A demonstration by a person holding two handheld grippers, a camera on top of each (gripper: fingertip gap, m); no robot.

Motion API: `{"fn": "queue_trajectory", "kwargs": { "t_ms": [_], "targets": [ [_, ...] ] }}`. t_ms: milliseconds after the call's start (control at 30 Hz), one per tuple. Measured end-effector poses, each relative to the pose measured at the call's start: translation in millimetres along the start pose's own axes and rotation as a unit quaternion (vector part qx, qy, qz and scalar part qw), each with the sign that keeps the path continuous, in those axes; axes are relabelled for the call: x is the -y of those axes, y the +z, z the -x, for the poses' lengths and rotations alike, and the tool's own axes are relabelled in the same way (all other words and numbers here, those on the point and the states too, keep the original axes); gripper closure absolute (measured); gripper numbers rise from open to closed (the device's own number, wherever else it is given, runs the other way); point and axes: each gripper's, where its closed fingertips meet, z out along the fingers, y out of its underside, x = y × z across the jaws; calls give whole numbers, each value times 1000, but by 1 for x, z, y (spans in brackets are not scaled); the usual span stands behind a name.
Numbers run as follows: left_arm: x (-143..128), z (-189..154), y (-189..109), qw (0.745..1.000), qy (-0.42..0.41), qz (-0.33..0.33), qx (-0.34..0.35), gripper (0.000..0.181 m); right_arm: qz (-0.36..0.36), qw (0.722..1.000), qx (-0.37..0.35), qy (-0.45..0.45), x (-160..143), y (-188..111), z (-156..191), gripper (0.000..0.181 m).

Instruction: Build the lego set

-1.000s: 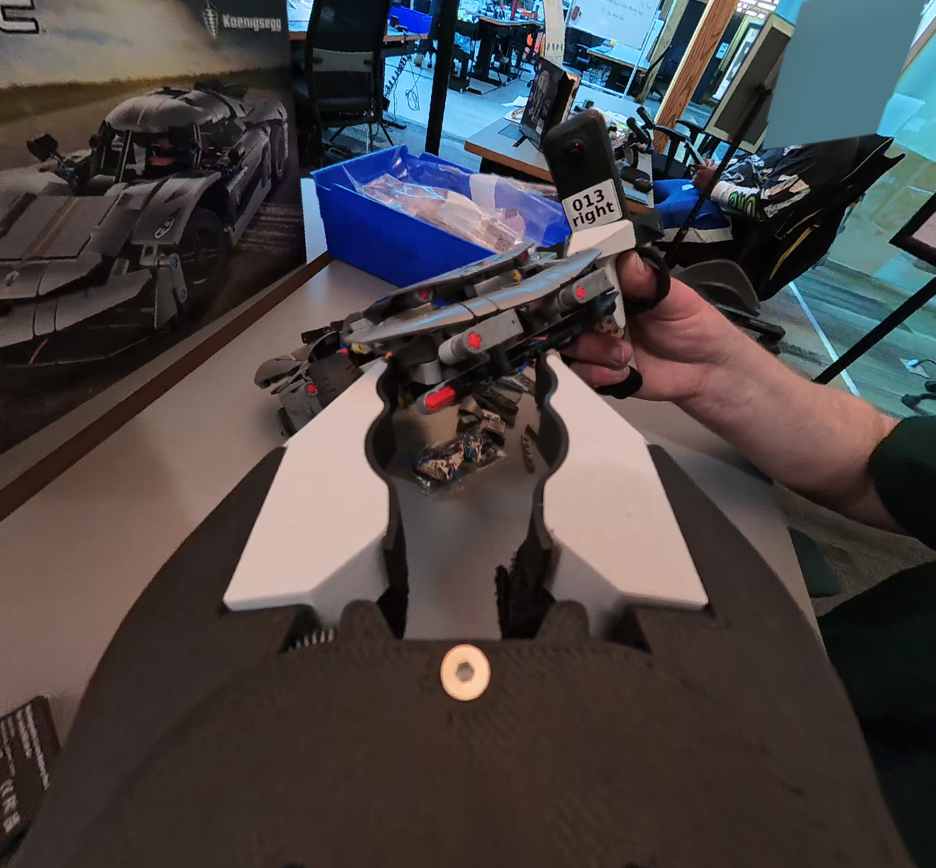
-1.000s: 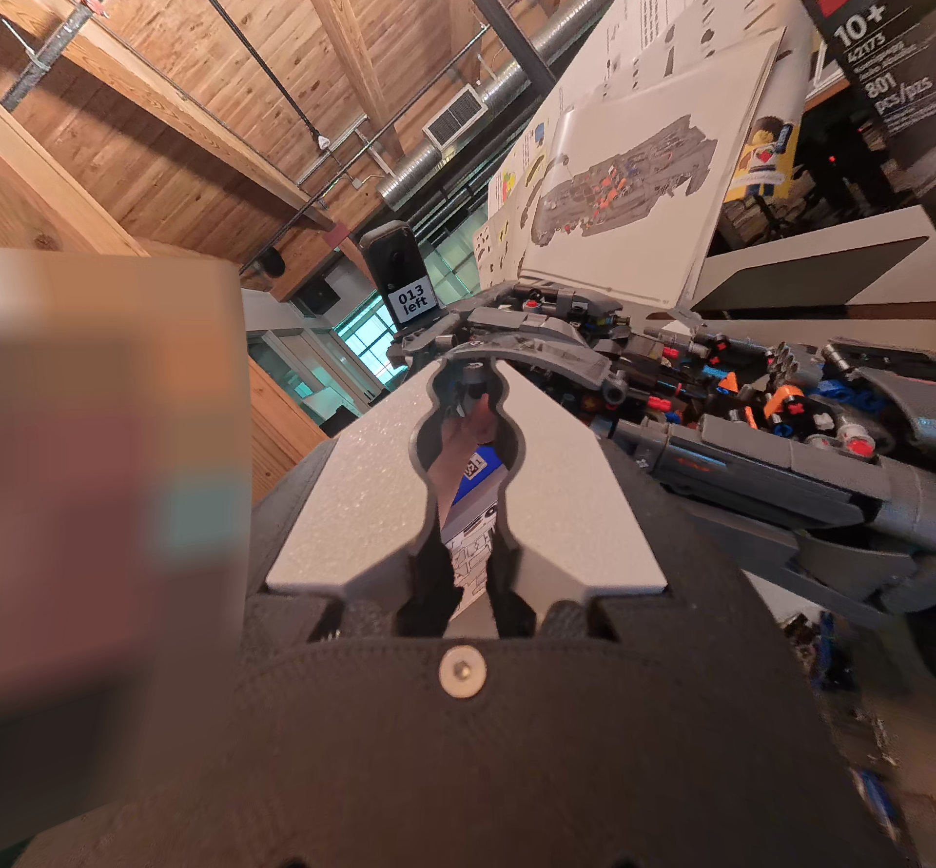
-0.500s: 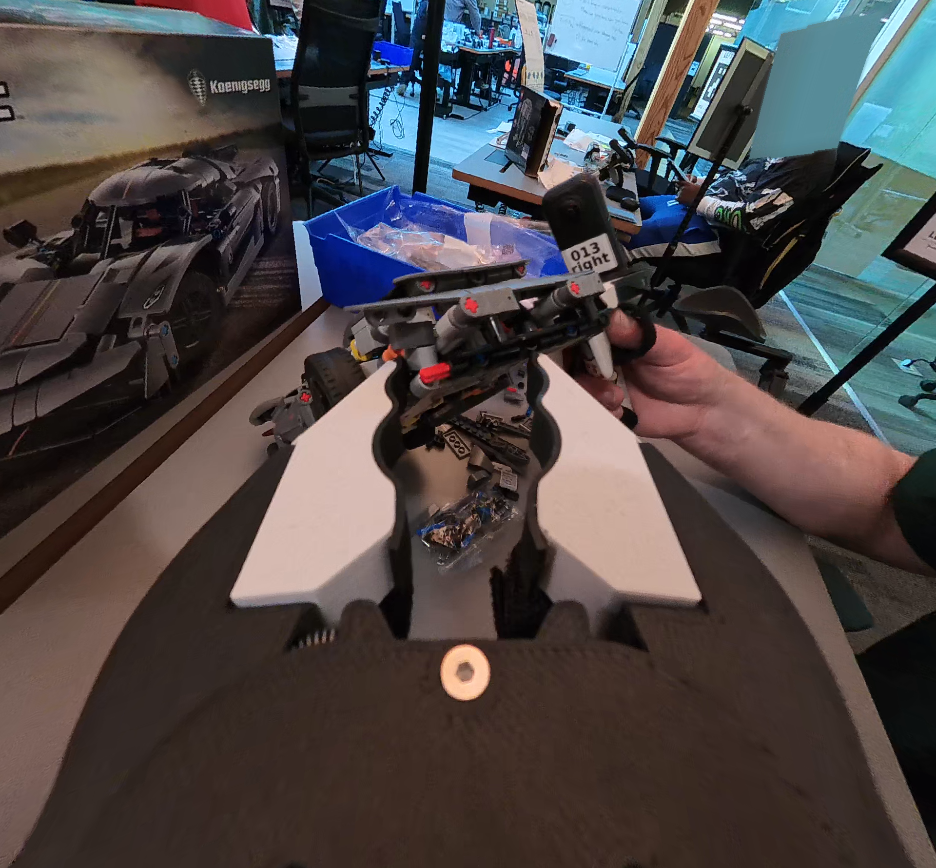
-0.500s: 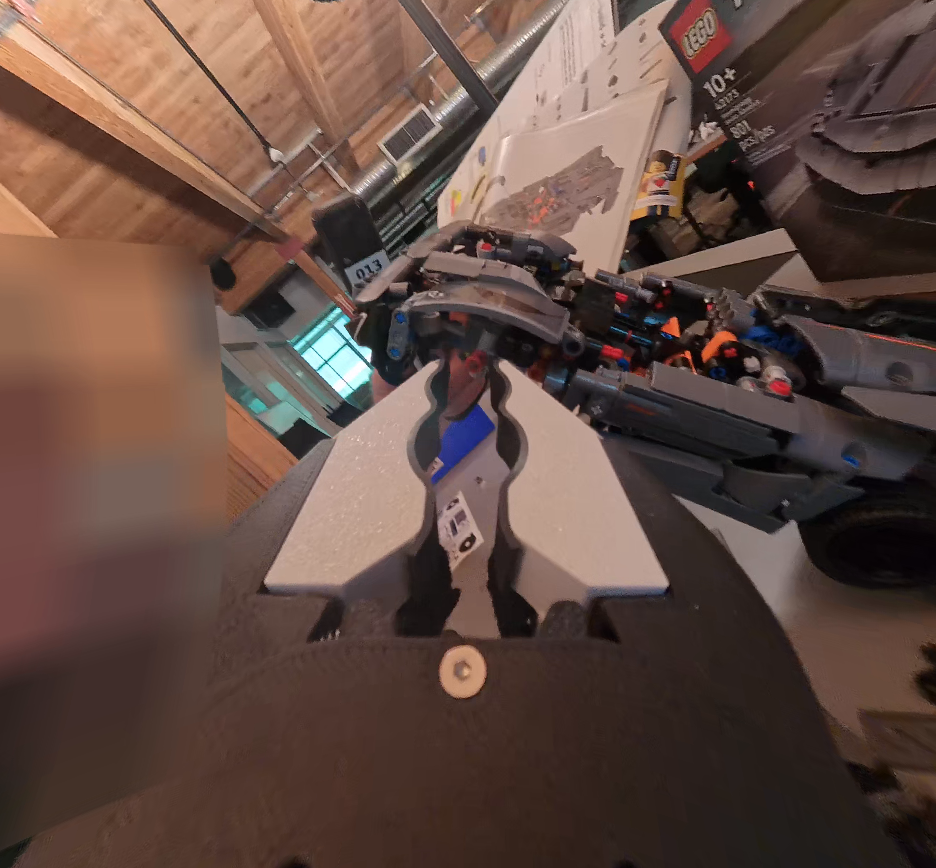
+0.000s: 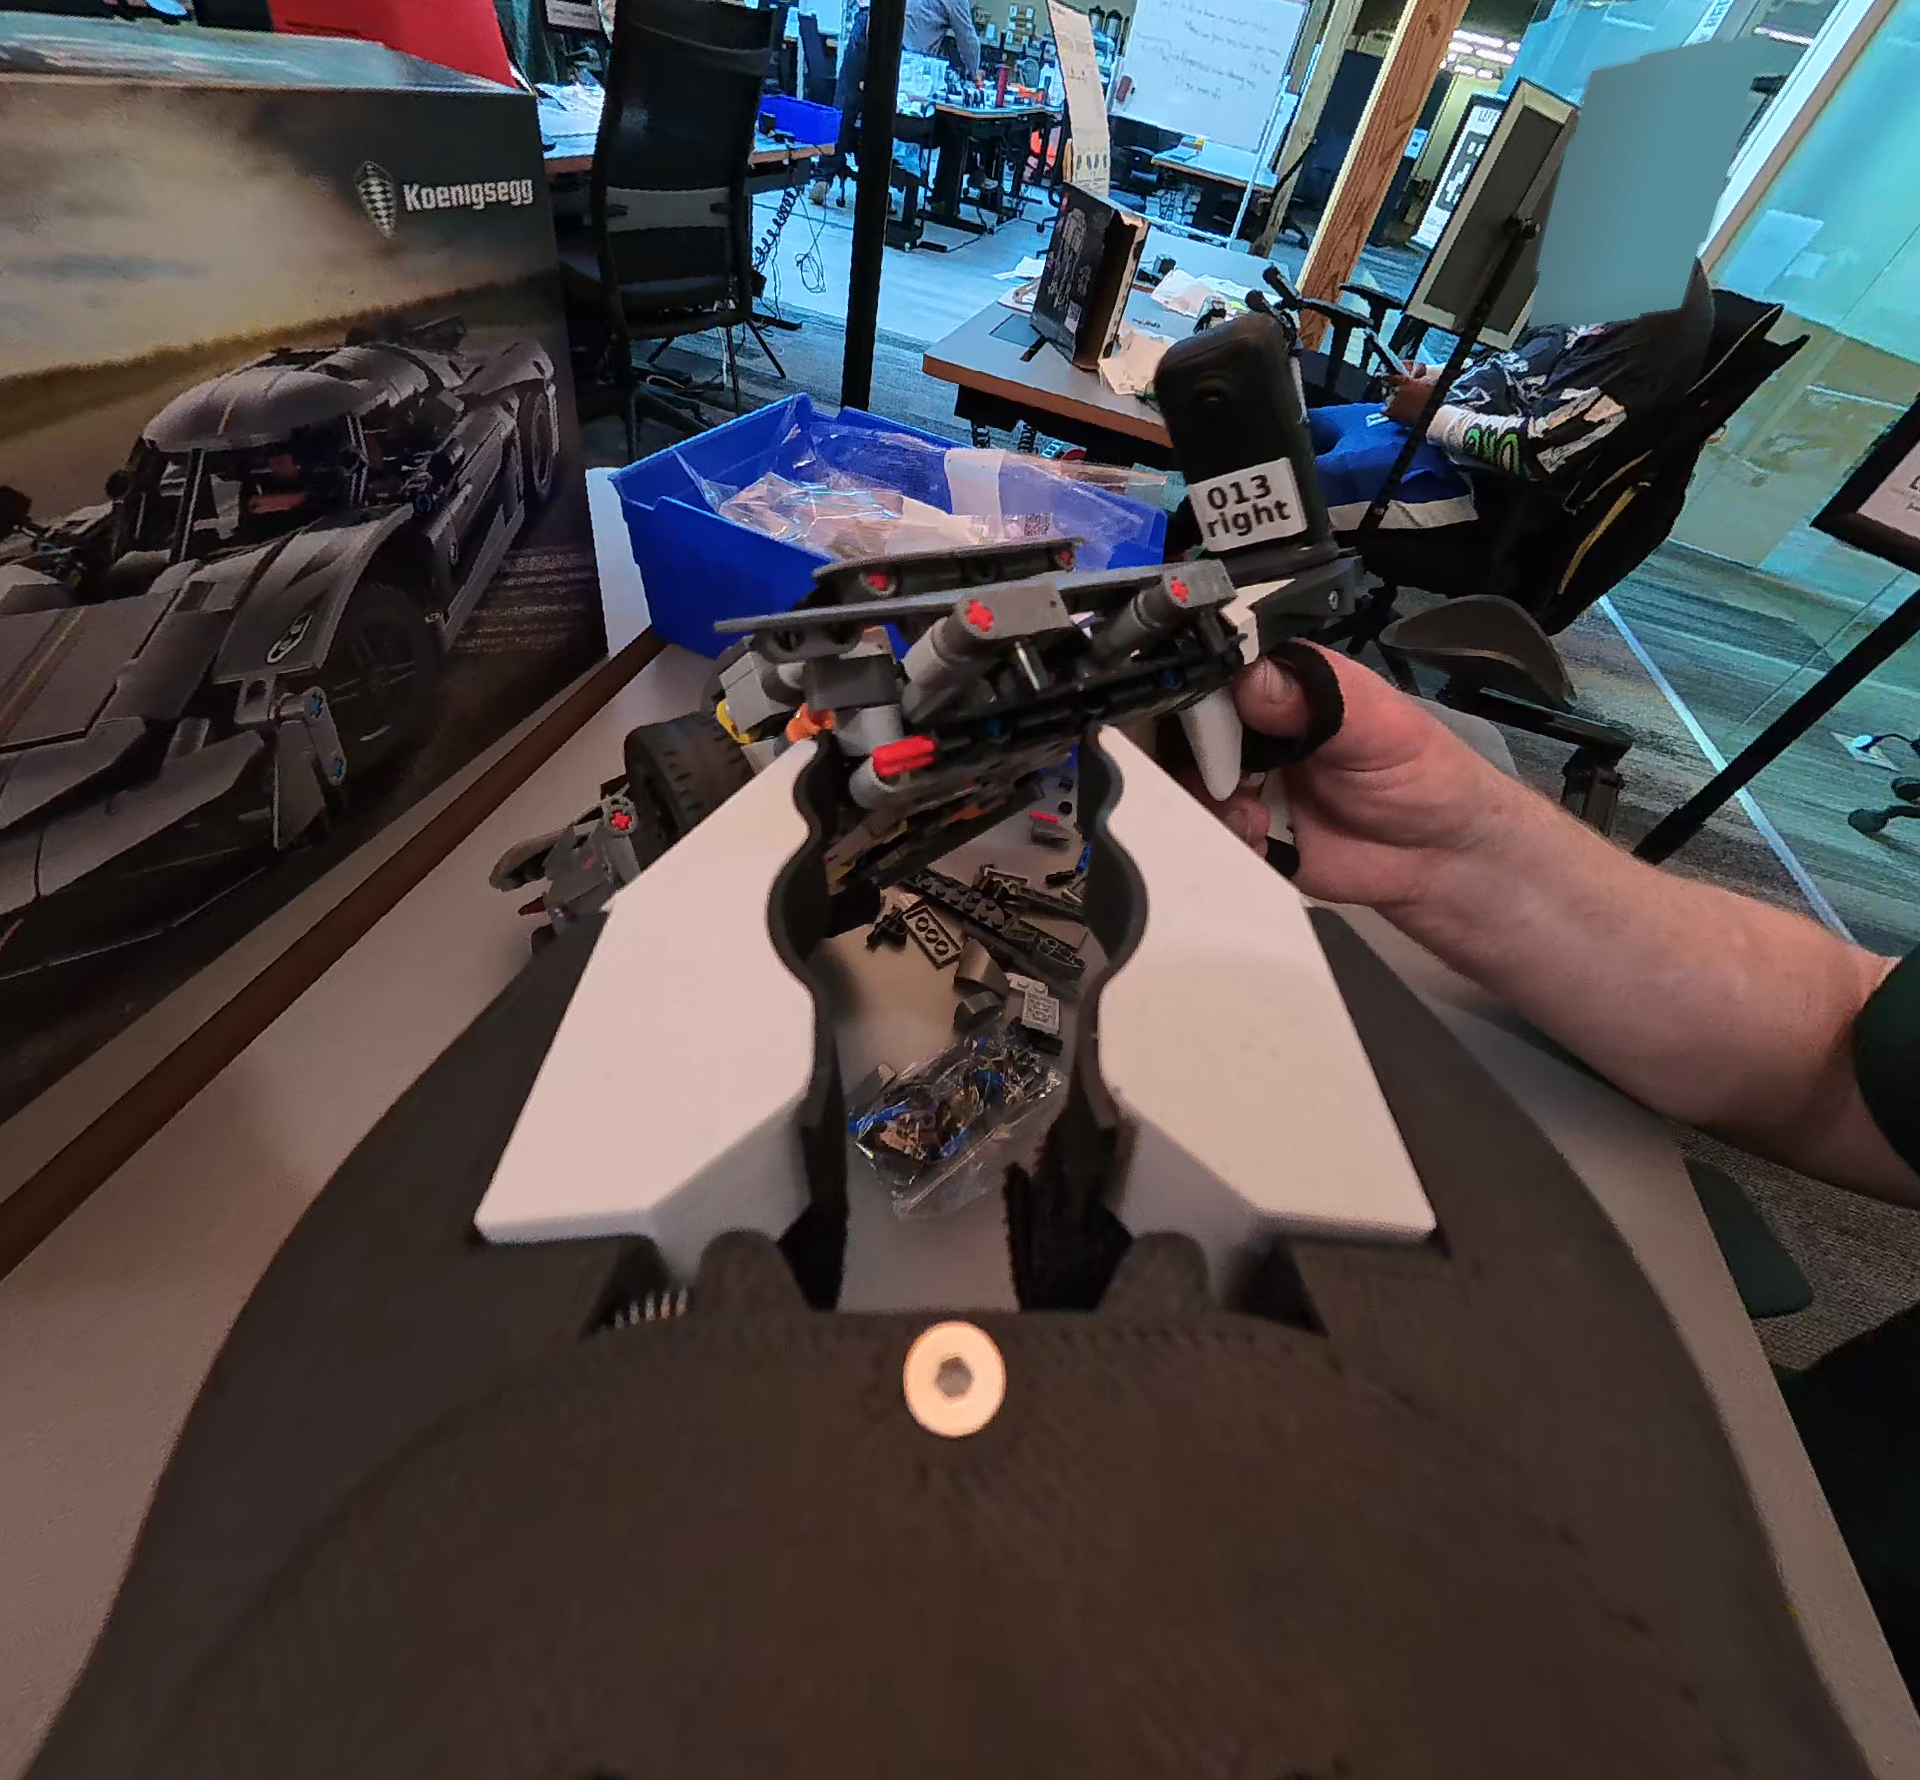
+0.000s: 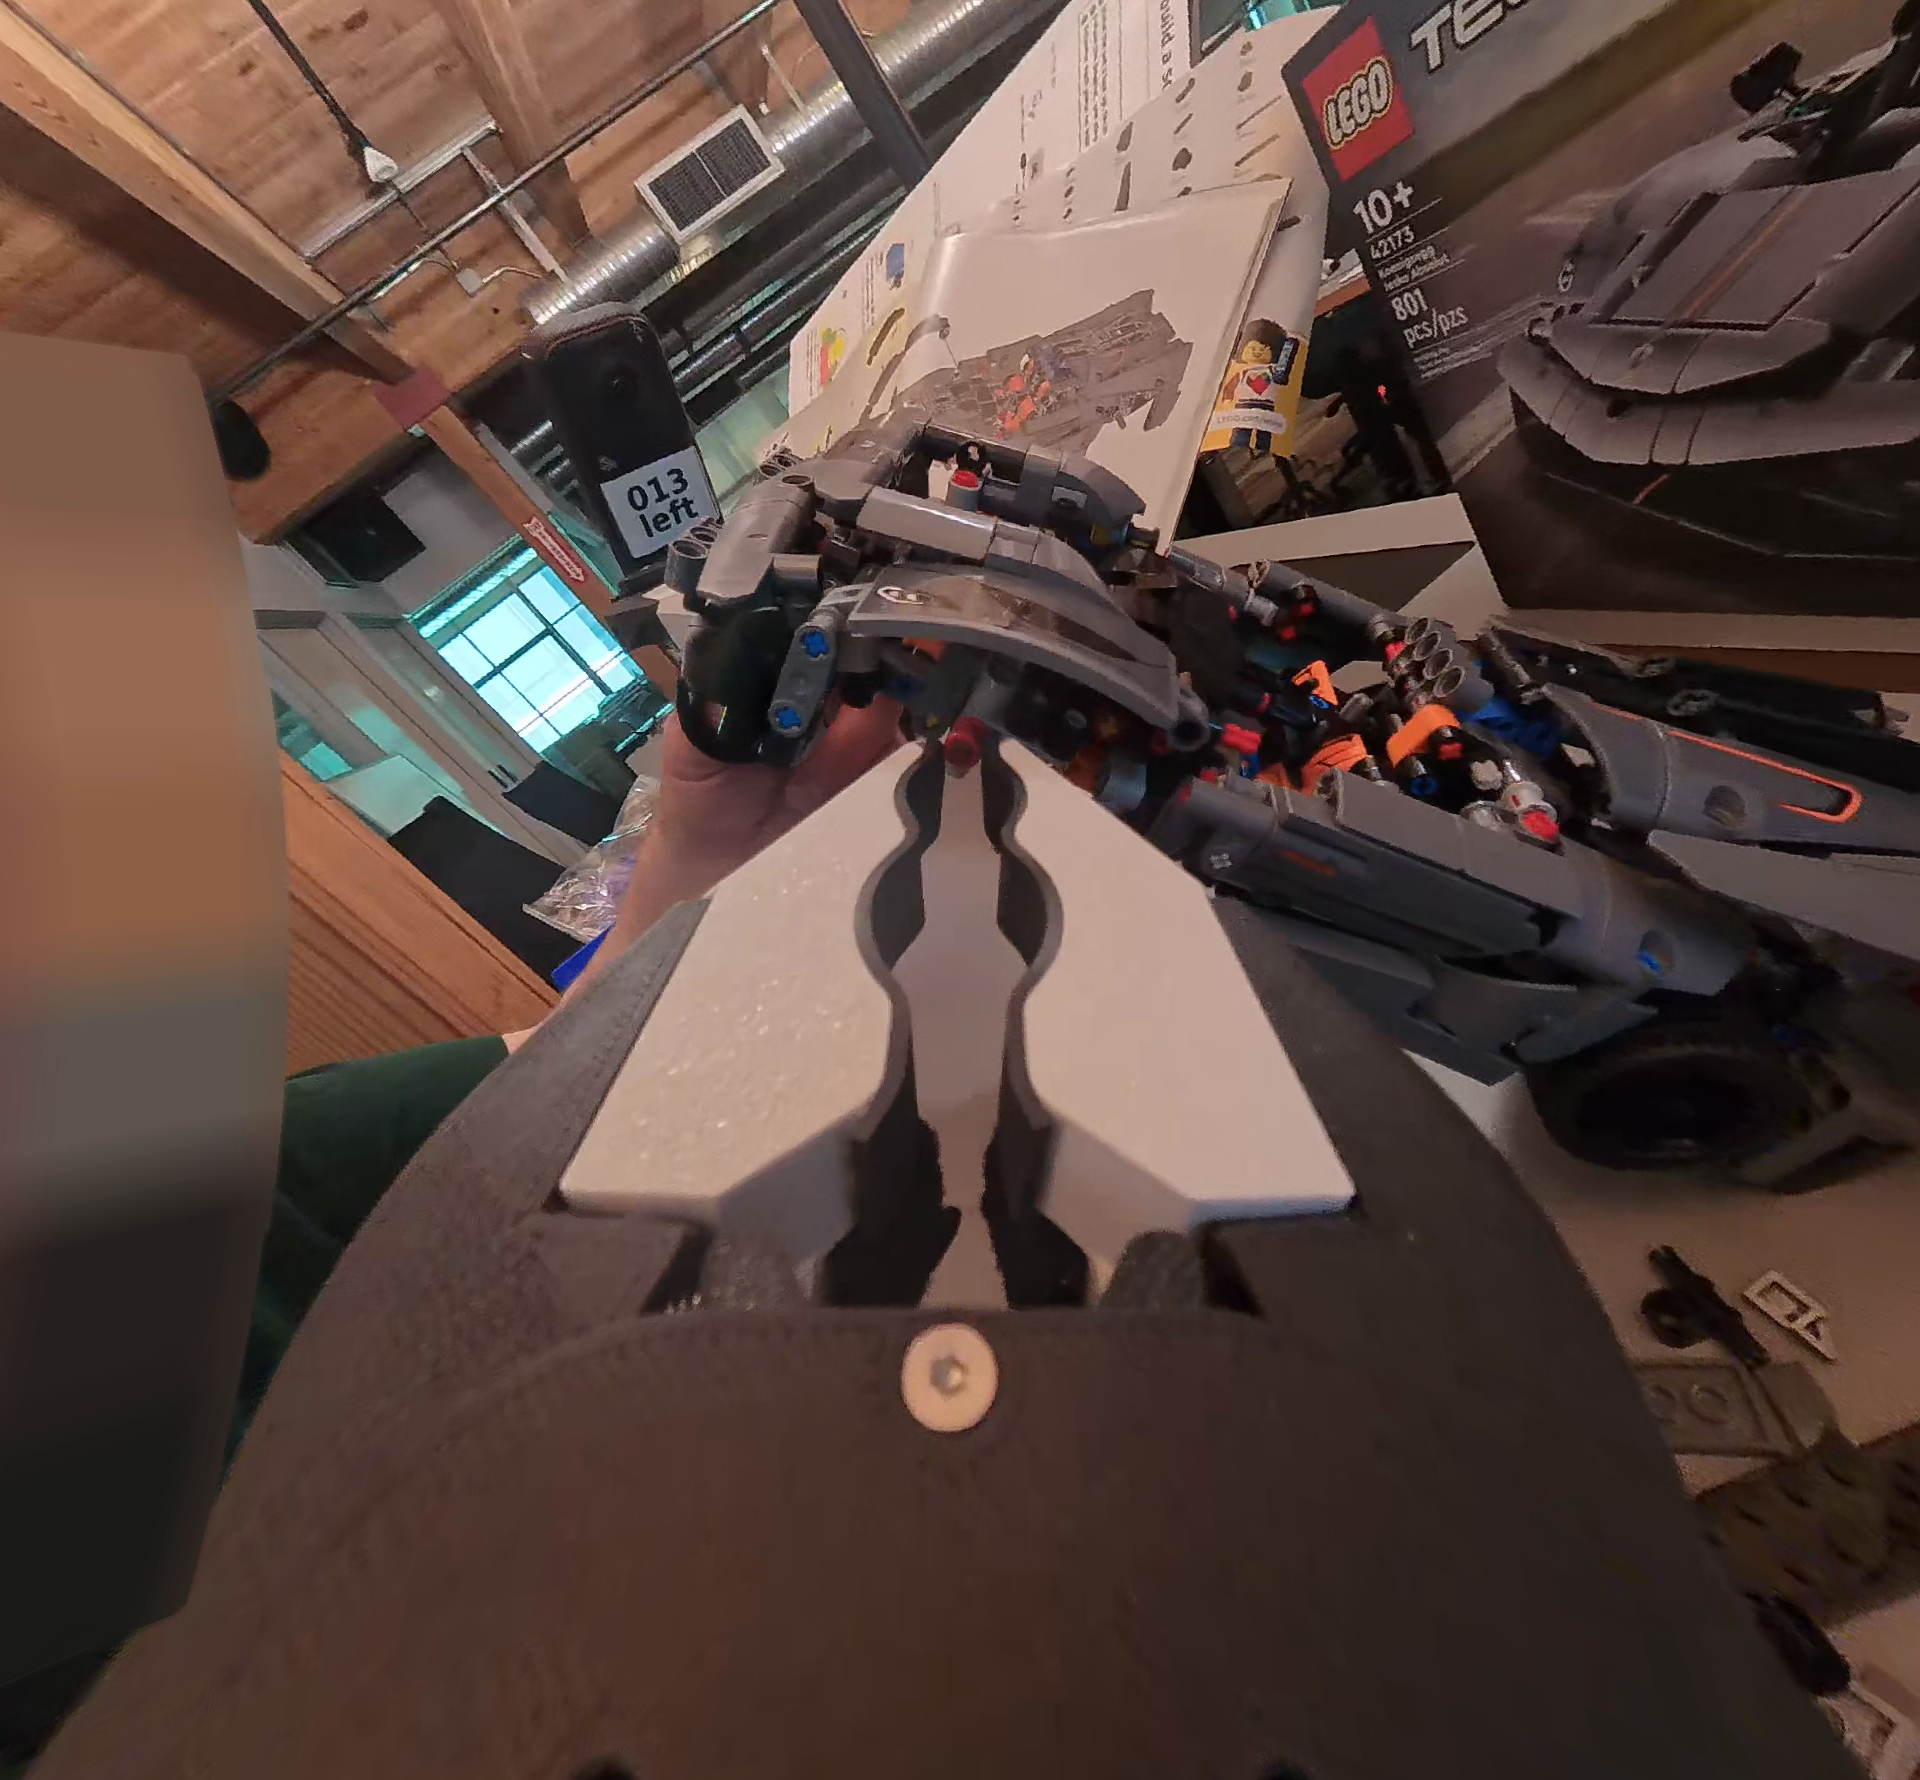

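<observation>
white tabletop (image 5: 312, 1159) below — both grippers, left (image 5: 951, 774) and right (image 6: 961, 754), pinch the lego car (image 6: 1351, 795), nose tilted up.

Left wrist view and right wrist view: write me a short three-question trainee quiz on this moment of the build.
1. True or false: the blue bin holds clear bags.
2. Where is the small bag of parts? A) on the table, seen between the left gripper fingers; B) in the bin; C) on the box.
3. In the right wrist view, what stands open behind the lego car?

Key: 1 true. 2 A. 3 the instruction booklet.
</observation>
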Motion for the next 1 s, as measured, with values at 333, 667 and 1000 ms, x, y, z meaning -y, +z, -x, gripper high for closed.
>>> {"fn": "queue_trajectory", "kwargs": {
  "t_ms": [333, 667, 1000],
  "targets": [
    [1, 2, 0, 1000, -4, -7, -2, 138, 5, 1000, -9, 0, 0, -6, 1, 176],
    [1, 1, 3, 1000, 1, -7, -5, 139, 13, 1000, -8, 2, -1, -10, 0, 177],
    [-2, 1, 2, 1000, 16, -9, -9, 140, 7, 1000, 8, 15, 0, -10, 0, 177]
  ]
}}
